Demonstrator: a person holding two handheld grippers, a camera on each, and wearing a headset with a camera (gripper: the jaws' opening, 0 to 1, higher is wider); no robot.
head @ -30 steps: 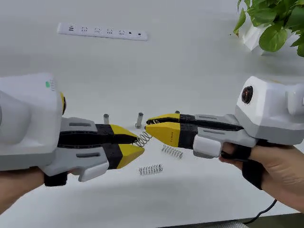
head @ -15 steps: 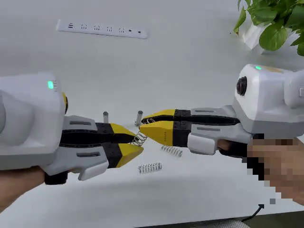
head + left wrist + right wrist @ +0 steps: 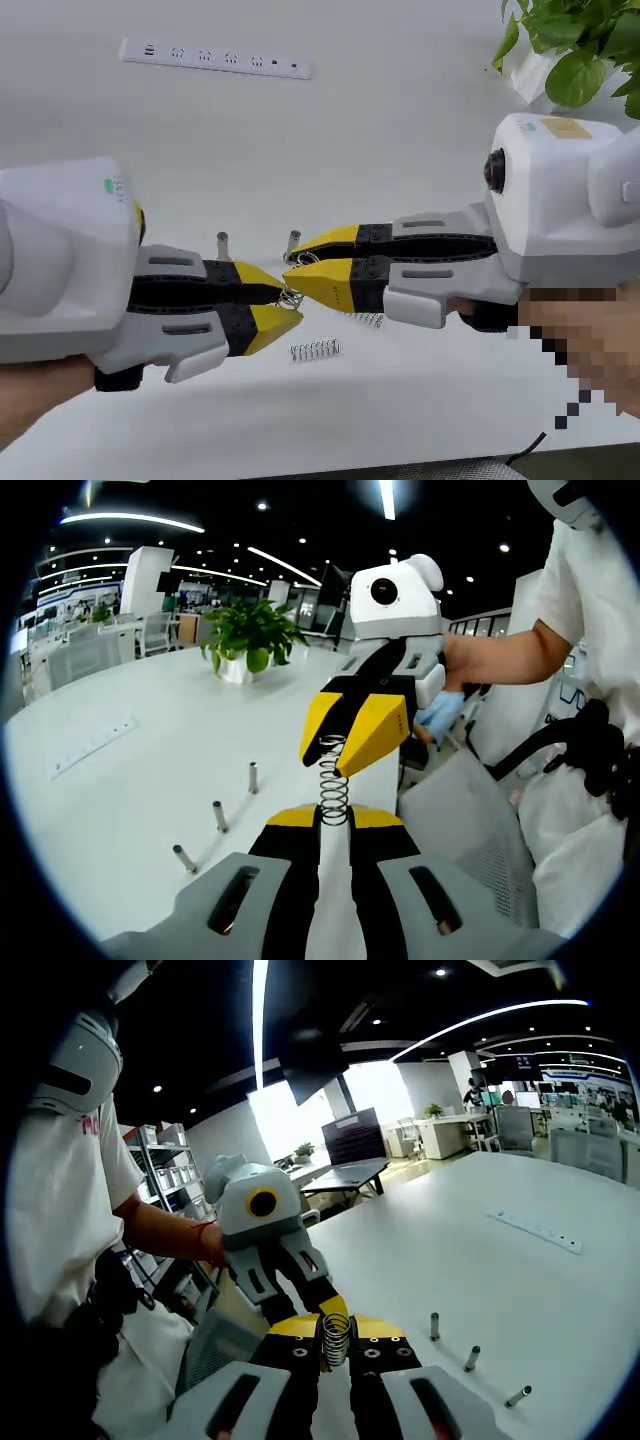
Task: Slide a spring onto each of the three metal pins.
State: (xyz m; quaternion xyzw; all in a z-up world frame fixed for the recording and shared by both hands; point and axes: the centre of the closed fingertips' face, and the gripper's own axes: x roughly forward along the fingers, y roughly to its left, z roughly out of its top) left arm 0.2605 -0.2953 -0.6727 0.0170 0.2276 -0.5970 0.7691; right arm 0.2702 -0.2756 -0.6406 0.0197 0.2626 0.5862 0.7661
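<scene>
– At the fingertips of the left gripper (image 3: 288,305), what was held?

– One spring (image 3: 333,785). The left jaws were pressed together on its near end. Its long axis ran straight out from the tips, in line with the fingers.

– And at its far end?

– The right gripper (image 3: 292,266) met it nose to nose, its jaws closed around the other end. The right gripper view showed the coil end-on between them. Both grippers thus clamped the same spring, clear of the table (image 3: 400,160).

– Where did the targets stand from those tips?

– Just beyond them, on the side away from the person. The three metal pins (image 3: 218,816) stood upright in a row, and none appeared to carry a spring. They lay to the left of the left fingers in the left gripper view. In the right gripper view they lay to the right of the right fingers. The nearest pin (image 3: 293,243) rose just behind the right tips, so that gripper was judged slightly the closer.

– What did the next move turn on?

– Probably on axis. The spring lay roughly level and the pins were upright, so it would need tipping on end. One gripper would also need to let go, since neither end was free.

– What else lay around?

– A loose spring (image 3: 316,350) lay below the left tips. Another loose spring (image 3: 370,319) lay partly under the right fingers. A power strip (image 3: 210,58) lay well beyond, and a plant (image 3: 570,50) stood far to the right.
</scene>
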